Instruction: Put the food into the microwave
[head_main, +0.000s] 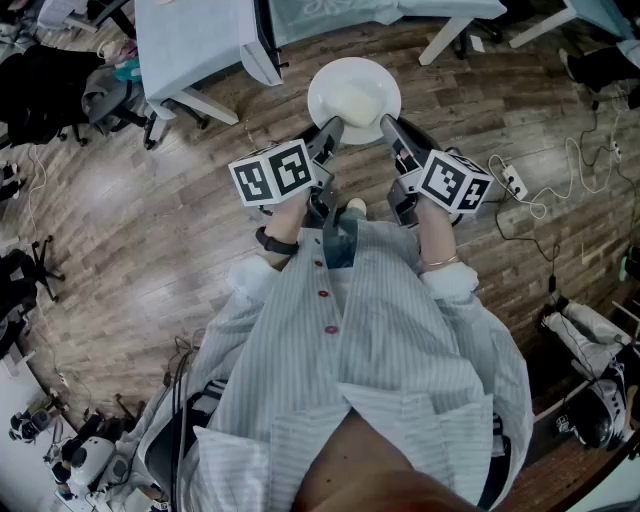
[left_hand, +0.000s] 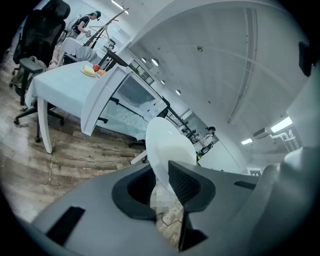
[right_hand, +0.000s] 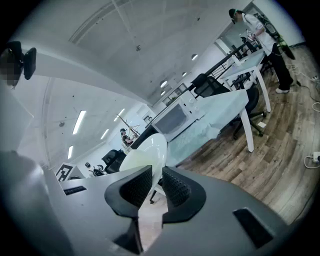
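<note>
White round ceramic plate (head_main: 320, 80) bearing pale food (head_main: 353, 102): stiff, fragile and slick-rimmed, we judge. We hold it above the wooden floor (head_main: 150, 200), with the left tool (head_main: 331, 130) and right tool (head_main: 390, 127) each clamped on its near rim, on opposite sides.

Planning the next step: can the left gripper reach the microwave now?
Probably not: the left gripper and the right gripper both clamp the plate, and the microwave stands on a table farther off.
</note>
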